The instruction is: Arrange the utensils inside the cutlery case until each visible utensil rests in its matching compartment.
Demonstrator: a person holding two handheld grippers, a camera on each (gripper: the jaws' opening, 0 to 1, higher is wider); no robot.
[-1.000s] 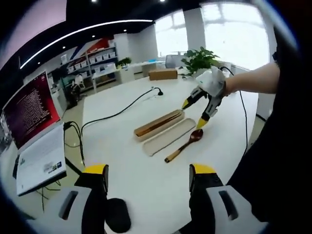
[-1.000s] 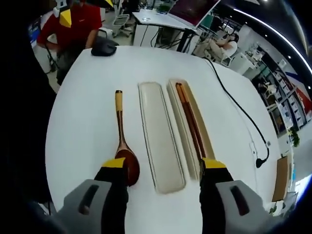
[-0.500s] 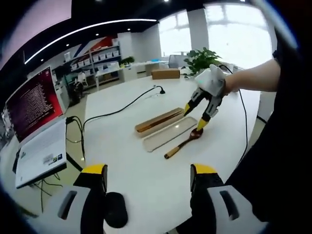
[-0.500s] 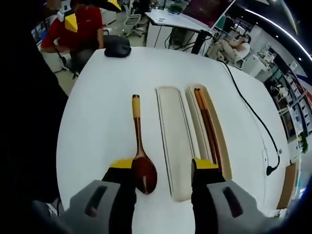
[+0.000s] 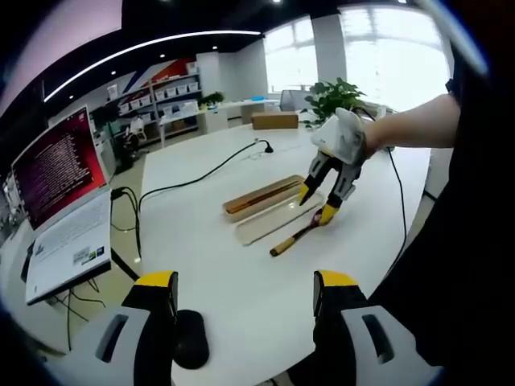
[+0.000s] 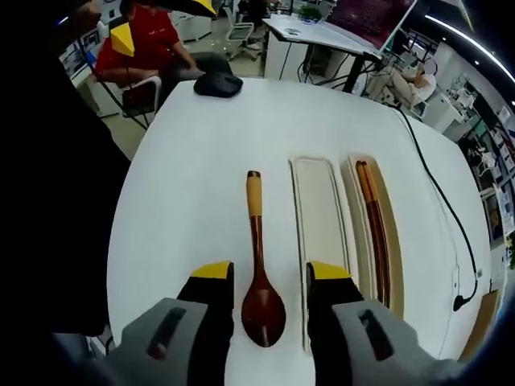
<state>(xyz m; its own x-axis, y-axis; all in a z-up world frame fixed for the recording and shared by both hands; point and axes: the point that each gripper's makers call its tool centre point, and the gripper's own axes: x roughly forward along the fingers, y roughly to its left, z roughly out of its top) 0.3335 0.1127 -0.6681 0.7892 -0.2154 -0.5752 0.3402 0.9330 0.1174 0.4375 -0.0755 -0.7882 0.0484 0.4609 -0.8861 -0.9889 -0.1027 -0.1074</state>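
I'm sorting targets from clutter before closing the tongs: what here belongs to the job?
Job: spoon, between the open right tongs; cutlery case holding chopsticks; its lid.
Lying about: laptop, mouse, black cable, potted plant.

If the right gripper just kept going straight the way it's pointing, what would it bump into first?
Most likely the dark wooden spoon with the yellow-tipped handle. Its bowl lies on the white table right between the open jaws of the right gripper. How far above it the jaws hang is hard to judge.
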